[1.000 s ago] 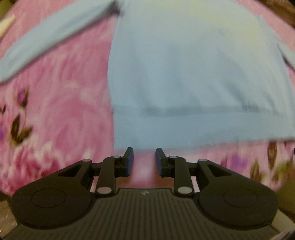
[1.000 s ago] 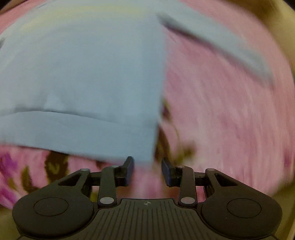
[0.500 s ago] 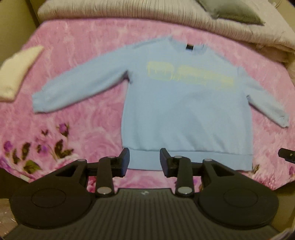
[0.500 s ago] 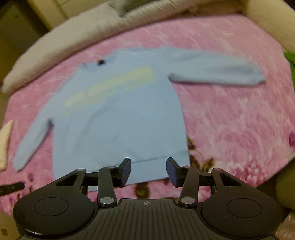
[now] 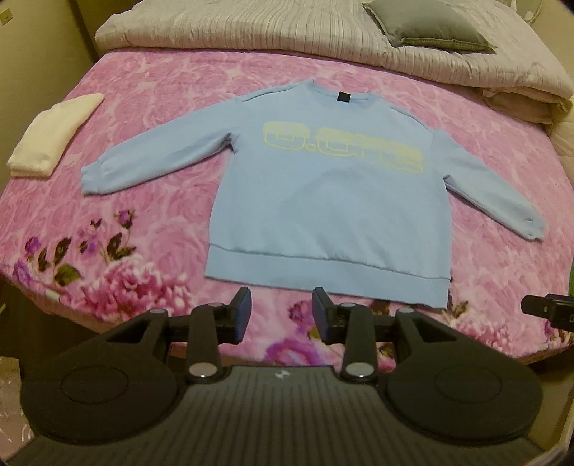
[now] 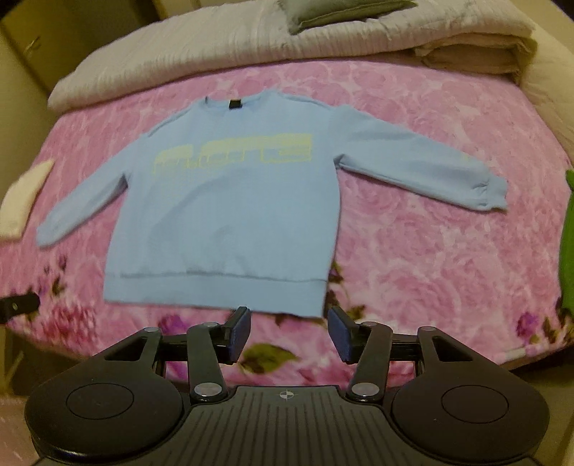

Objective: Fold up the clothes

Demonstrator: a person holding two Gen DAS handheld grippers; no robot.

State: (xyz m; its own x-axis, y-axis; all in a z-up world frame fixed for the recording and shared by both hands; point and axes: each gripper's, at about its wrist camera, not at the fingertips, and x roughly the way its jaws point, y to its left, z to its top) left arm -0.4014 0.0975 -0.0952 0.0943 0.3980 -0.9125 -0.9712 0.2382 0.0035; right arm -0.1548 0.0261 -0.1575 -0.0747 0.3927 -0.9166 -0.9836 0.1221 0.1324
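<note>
A: Going left to right, what do we see on the bed?

B: A folded cream cloth [image 5: 53,138] near the left edge, then a light blue sweatshirt [image 5: 333,200] lying flat, front up, sleeves spread, on the pink floral blanket [image 5: 150,200]. A grey pillow [image 5: 427,27] sits behind.

A: And our grippers?

B: Our left gripper [image 5: 281,312] hovers above the hem, fingers parted, nothing between. Our right gripper [image 6: 288,331] is opening wider, also empty.

Light-blue sweatshirt [image 5: 330,208] with pale-yellow lettering [image 5: 340,145]; pink rose-patterned bedspread [image 5: 150,93]; cream folded cloth [image 5: 53,134].
</note>
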